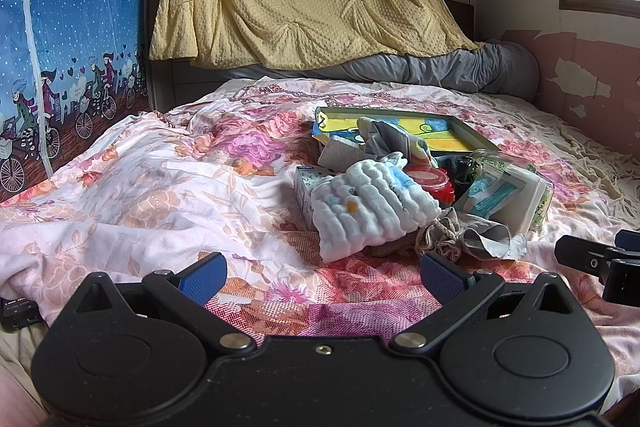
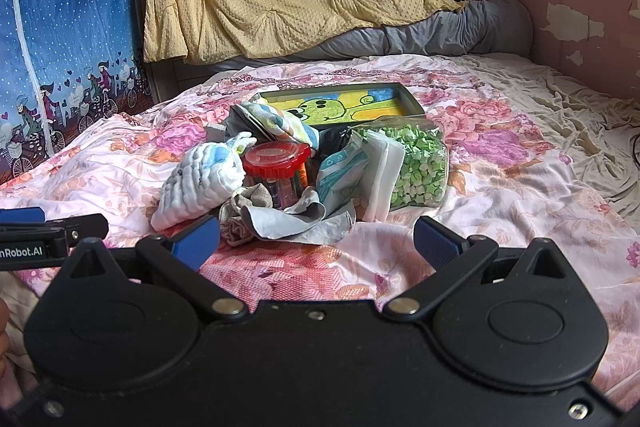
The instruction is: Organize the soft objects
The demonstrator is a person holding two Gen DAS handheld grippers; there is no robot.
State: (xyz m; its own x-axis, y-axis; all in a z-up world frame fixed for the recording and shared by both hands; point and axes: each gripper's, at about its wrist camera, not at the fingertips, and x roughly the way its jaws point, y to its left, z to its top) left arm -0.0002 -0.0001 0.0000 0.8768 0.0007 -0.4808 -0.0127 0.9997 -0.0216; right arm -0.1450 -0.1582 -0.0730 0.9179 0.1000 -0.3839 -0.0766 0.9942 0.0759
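**A:** Where did things stand on the sorting?

**B:** At the very start, by my reading. The left gripper (image 1: 322, 275) and the right gripper (image 2: 316, 241) both hovered low over the floral bedspread (image 1: 160, 195), jaws spread wide, holding nothing. The pile sat just ahead of them, untouched.

**A:** And the soft things?

**B:** Mixed in with hard ones. A white quilted cloth (image 1: 372, 203) lay crumpled at the near left of the heap, draped partly over a small box (image 1: 306, 187). A beige rag (image 2: 240, 215) and a grey cloth (image 2: 304, 223) lay at the front edge, against a red-lidded jar (image 2: 278, 157). A striped fabric (image 2: 276, 125) was bunched behind, possibly a sock; it was too folded to tell.

**A:** Next move?

**B:** Probably pinching the quilted cloth on a raised fold and lifting it clear without dragging the jar.
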